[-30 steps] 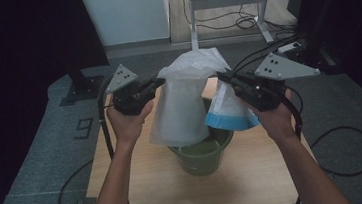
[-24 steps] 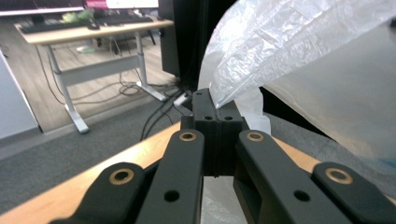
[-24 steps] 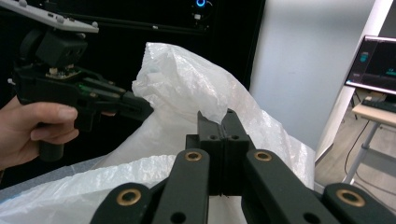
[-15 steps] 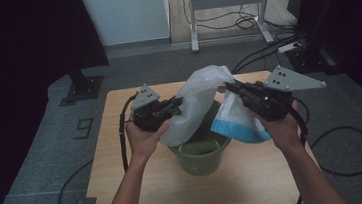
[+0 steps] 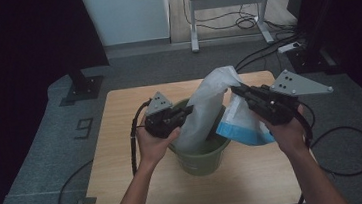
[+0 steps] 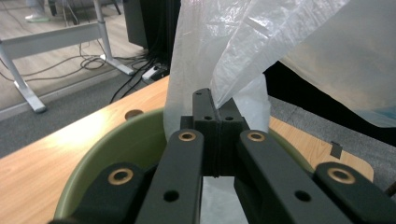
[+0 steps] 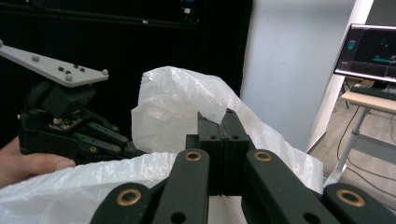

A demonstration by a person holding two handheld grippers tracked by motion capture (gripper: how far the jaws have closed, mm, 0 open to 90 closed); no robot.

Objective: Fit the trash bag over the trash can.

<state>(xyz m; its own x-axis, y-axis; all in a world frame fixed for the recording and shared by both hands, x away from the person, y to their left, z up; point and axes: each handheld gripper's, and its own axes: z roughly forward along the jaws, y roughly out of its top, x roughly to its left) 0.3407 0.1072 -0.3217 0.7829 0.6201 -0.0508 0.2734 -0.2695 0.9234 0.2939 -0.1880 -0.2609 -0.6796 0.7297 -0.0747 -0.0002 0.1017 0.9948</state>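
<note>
Two hand-held grippers share one white plastic liner bag [image 5: 205, 112], and the way each holds it suggests the bag is being fitted into the green bucket [image 5: 202, 157] that stands near the middle of the wooden counter [image 5: 117, 138].

The left hand-held gripper [image 5: 186, 112] sits low, right at the near-left rim of the bucket. In the left gripper view its jaws are pressed together on a fold of the film [image 6: 224, 79], with the bucket's green wall [image 6: 121, 140] curving just beneath them. Held that low, it seems to pin one side of the bag's mouth near the rim so the rest can be spread.

The right hand-held gripper [image 5: 238, 92] is raised above and to the right of the bucket, also clamped on the bag; the right gripper view shows its jaws closed with the white film [image 7: 177, 98] bunched around them. Lifting this side keeps the bag tall and lets its lower part hang down inside the bucket.

A blue-edged portion of the bag [image 5: 244, 128] droops outside the bucket on the right, below the right hand, so that side is not yet in place. The bag's bottom is inside the bucket, though how deep I cannot tell.
</note>
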